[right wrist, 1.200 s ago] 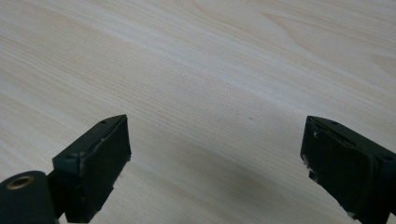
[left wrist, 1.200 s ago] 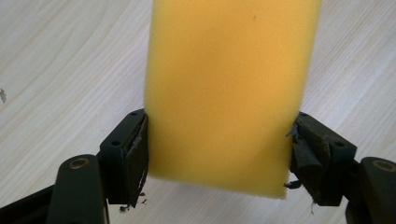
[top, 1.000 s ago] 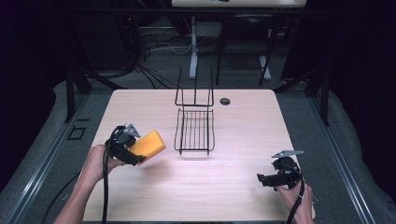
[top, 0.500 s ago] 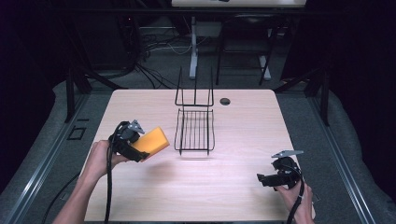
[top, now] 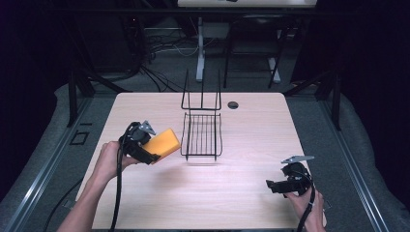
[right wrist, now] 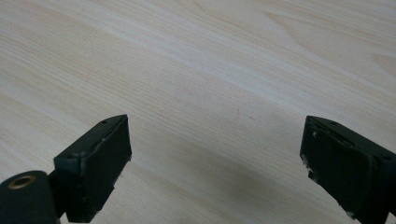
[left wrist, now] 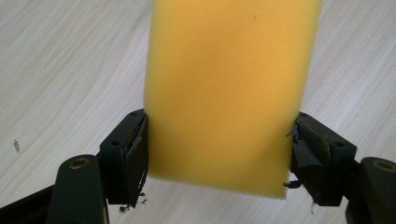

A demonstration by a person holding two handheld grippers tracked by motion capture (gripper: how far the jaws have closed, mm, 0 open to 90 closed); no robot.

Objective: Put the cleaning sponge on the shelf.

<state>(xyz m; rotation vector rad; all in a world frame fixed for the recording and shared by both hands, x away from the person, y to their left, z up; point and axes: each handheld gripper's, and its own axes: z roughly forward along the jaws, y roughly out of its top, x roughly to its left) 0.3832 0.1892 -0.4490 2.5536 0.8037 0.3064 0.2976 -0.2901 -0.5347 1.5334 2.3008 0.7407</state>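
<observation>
Between the left gripper's (left wrist: 217, 154) two black jaws sits a yellow sponge (left wrist: 229, 93), pinched at its lower end with one pad pressed on each long side. In the left gripper view the pads (left wrist: 135, 154) look frayed, with torn scraps hanging off their edges, and the sponge runs up and out of the top of the picture over pale wood grain.

Pull back to the high view and there it is: the left gripper (top: 145, 147) holds the sponge (top: 162, 143) up off the table (top: 193, 193), tilted, its free end pointing toward the wire rack (top: 202, 135). The sponge's far corner is just beside the rack's left edge, apart from it as far as can be told. The left hand (top: 109, 157) wraps the gripper body, and the cable trails down along the forearm.

Over on the other side, the right gripper (right wrist: 215, 158) has its jaws spread wide with only bare wood between them. In the high view the right gripper (top: 283, 183) is low near the table's front right corner, held by the right hand (top: 304, 203), well apart from the rack and the sponge.

The rack stands at the middle of the table, its flat grid lying toward the person and its upright back frame rising at the far end. A small dark round hole (top: 233, 105) sits just beside that frame, near the far edge. Open tabletop stretches across the front, between the two grippers, and along the right of the rack.
</observation>
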